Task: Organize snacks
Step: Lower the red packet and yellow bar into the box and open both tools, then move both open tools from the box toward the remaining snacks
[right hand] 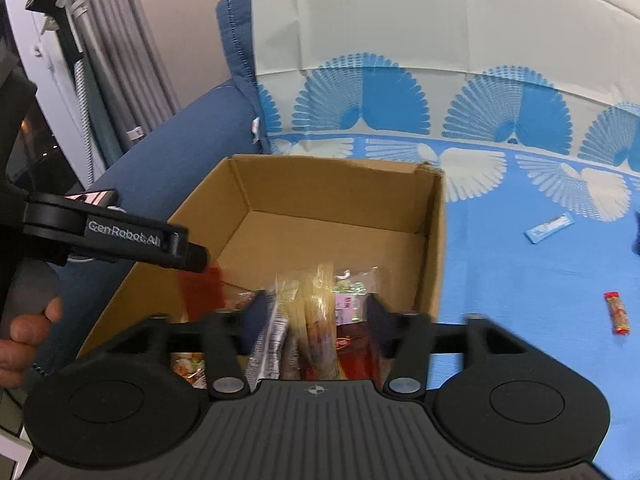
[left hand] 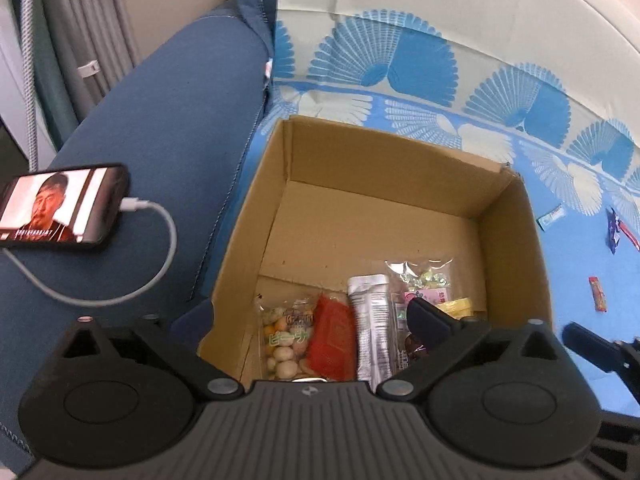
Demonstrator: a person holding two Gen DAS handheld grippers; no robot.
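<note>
A cardboard box [left hand: 384, 216], open at the top, is sitting on a sofa seat and serving as the collecting place for the snacks. Along its near wall the packets are lying side by side: a clear bag of rice crackers and nuts [left hand: 285, 338], a red packet [left hand: 331, 338], a silver stick pack [left hand: 372, 320] and a clear bag of sweets [left hand: 424, 276]. The far half of the box floor is bare, leaving room for more.

The left gripper [left hand: 304, 332] is hanging over the near left of the box with its jaws spread wide and nothing between them. The right gripper [right hand: 314, 312] is hovering over the near right, its jaws apart; a yellowish long packet [right hand: 316, 312] is standing loose between them, seemingly released into the box.

Snacks not yet gathered are lying to the right on the seat: a light blue bar [right hand: 551, 227], a small red stick [right hand: 617, 314] and a dark blue wrapper [left hand: 614, 232].

The seat is covered by a blue cloth with white fan shapes [right hand: 520, 280]. On the blue sofa arm [left hand: 160, 120] at the left, a phone [left hand: 64, 208] is playing video while charging. Grey curtains [left hand: 80, 20] are hanging beyond.
</note>
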